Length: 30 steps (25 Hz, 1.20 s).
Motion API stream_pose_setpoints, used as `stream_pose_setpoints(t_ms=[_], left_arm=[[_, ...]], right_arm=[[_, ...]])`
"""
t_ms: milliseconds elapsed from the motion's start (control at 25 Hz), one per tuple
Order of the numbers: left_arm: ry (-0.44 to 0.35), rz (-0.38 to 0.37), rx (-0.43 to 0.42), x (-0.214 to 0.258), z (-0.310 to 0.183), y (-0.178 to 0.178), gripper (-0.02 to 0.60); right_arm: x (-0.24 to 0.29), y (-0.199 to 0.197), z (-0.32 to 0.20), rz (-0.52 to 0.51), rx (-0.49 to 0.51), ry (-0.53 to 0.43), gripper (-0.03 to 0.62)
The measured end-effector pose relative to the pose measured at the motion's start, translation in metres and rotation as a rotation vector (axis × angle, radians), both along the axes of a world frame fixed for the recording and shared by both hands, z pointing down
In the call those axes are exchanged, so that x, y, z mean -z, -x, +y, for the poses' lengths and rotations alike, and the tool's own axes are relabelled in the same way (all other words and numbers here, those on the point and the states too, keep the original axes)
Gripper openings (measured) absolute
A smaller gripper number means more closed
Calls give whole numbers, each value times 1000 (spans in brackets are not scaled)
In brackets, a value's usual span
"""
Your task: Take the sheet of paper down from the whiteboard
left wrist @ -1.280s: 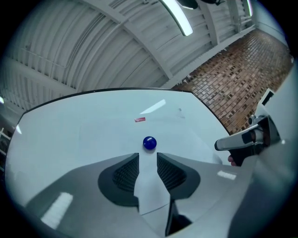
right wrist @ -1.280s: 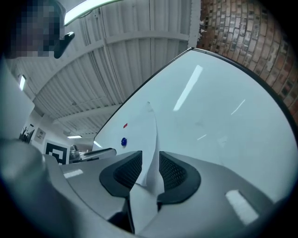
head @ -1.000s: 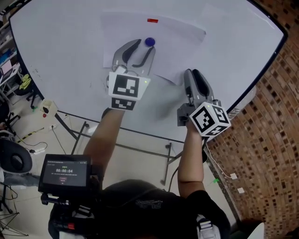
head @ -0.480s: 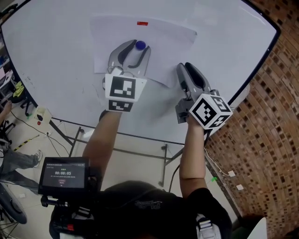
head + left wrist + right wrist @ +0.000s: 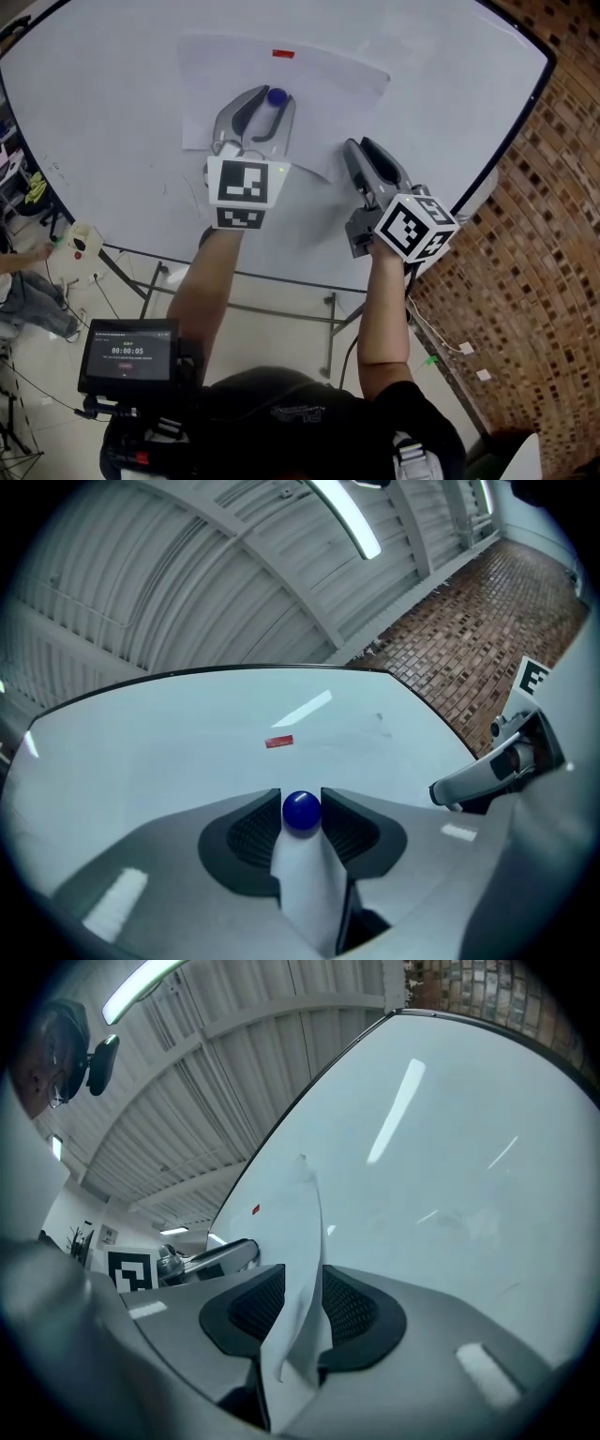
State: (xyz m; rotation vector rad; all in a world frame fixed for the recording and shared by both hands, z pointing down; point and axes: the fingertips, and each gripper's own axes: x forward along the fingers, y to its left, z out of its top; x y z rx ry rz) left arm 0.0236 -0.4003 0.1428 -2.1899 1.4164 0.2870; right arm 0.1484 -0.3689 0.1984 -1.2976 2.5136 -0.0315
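Note:
A white sheet of paper [image 5: 220, 84] lies flat against the whiteboard [image 5: 103, 103], with a small red magnet [image 5: 282, 53] on its top edge. A round blue magnet [image 5: 276, 97] sits lower on the sheet. My left gripper [image 5: 269, 101] is shut on that blue magnet [image 5: 301, 811], one pad on each side. My right gripper [image 5: 356, 148] is at the sheet's lower right corner, shut on the paper's edge [image 5: 305, 1241], which stands curled off the board between the pads. The red magnet [image 5: 278, 742] shows beyond the left jaws.
A brick wall [image 5: 553, 234] runs along the whiteboard's right side. Below the board's near edge are its metal stand bars [image 5: 281, 305] and the floor. A small screen [image 5: 127, 354] hangs at my chest. A person's legs [image 5: 28, 295] show at far left.
The left gripper reached up to the blue magnet, took it between its jaws and narrowed onto it. The right gripper stayed on the paper's corner. The head view shifted slightly.

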Motion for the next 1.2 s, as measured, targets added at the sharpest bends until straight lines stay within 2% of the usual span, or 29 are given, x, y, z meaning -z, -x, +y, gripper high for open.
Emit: stream_pose_setpoints(t_ms=[120, 240, 320, 520, 720, 840, 1040, 1200], left_arm=[[-4, 3, 7, 0, 1, 0, 132], [-10, 2, 11, 1, 0, -2, 127], [-8, 1, 6, 1, -1, -4, 124], [-1, 0, 9, -3, 12, -4, 123], [13, 11, -15, -1, -7, -3, 123], [18, 22, -24, -2, 3, -4, 123], [13, 38, -17, -8, 25, 0, 123], [58, 51, 10, -25, 25, 12, 123]], right_arm=[[-4, 2, -3, 4, -3, 21, 110], [-6, -2, -7, -4, -37, 28, 31], [-7, -4, -8, -7, -44, 30, 15], [-10, -3, 6, -17, -32, 21, 14], [-2, -3, -2, -58, -46, -8, 14], [-3, -6, 9, -68, -50, -22, 14], [-15, -17, 23, -58, -85, -25, 14], [-32, -20, 24, -32, -127, -9, 12]])
